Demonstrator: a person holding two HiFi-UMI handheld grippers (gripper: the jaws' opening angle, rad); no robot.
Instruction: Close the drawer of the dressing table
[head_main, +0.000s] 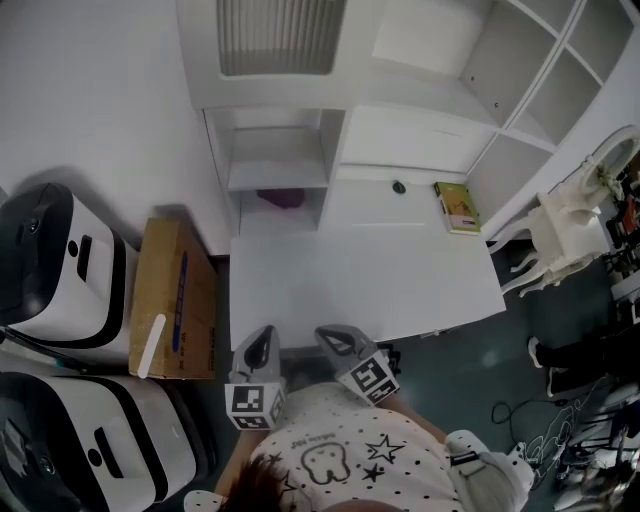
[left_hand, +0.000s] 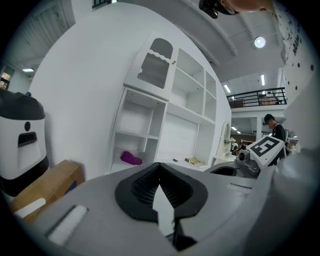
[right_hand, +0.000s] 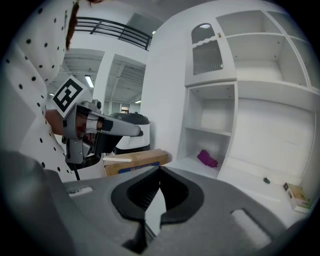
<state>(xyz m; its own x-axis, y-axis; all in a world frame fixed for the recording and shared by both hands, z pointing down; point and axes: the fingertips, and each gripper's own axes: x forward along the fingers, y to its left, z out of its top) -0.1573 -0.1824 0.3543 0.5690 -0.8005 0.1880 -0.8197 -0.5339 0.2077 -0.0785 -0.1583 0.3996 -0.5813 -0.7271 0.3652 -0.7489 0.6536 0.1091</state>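
While left gripper (head_main: 265, 332), right gripper (head_main: 326, 333) hover closed, dressing table (head_main: 360, 285) edge near.

The drawer of the dressing table (head_main: 360, 275) cannot be made out. The left gripper (head_main: 268, 335) and right gripper (head_main: 328, 335) cover the table's near edge, and the person's spotted shirt (head_main: 340, 455) hides everything below it. At the table's back, a small dark object (head_main: 399, 187) is too small to identify, and the print on the green book (head_main: 457, 207) beside it is unreadable. In the open compartment at the table's back left, a purple thing (head_main: 280, 198) is partly hidden by the shelf board above it. Left of the table, the white machines (head_main: 60, 270) are cut off by the picture's edge.
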